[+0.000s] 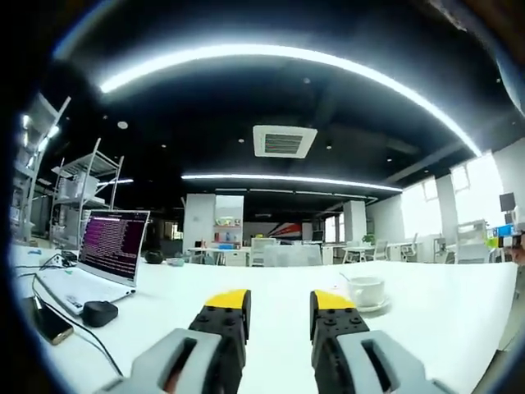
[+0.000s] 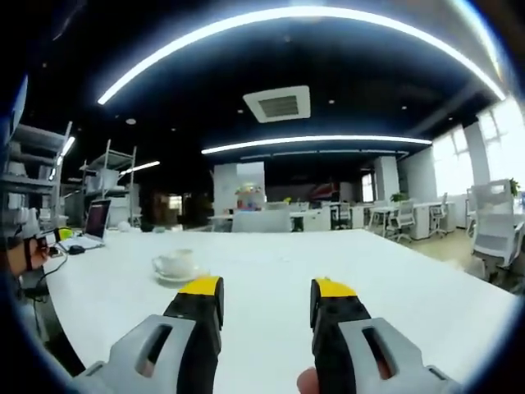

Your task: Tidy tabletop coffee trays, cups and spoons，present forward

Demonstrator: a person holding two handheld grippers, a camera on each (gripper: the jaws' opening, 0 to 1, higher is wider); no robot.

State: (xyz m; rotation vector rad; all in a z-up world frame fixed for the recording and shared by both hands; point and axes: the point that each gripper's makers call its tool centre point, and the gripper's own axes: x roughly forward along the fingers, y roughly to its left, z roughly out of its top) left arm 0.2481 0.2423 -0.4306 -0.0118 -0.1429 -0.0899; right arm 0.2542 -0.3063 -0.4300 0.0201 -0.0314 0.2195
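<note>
In the left gripper view, a phone (image 1: 51,327), a black mouse (image 1: 99,313) and one open laptop (image 1: 100,258) sit at the left of the white table (image 1: 271,287). The left gripper (image 1: 280,300) has its jaws wide apart, holding nothing. One white cup (image 1: 366,290) on a saucer (image 1: 371,307) sits just right of it. In the right gripper view, the cup (image 2: 174,263) sits left of the right gripper (image 2: 267,289), also wide and holding nothing. White chairs (image 2: 498,226) stand far right.
</note>
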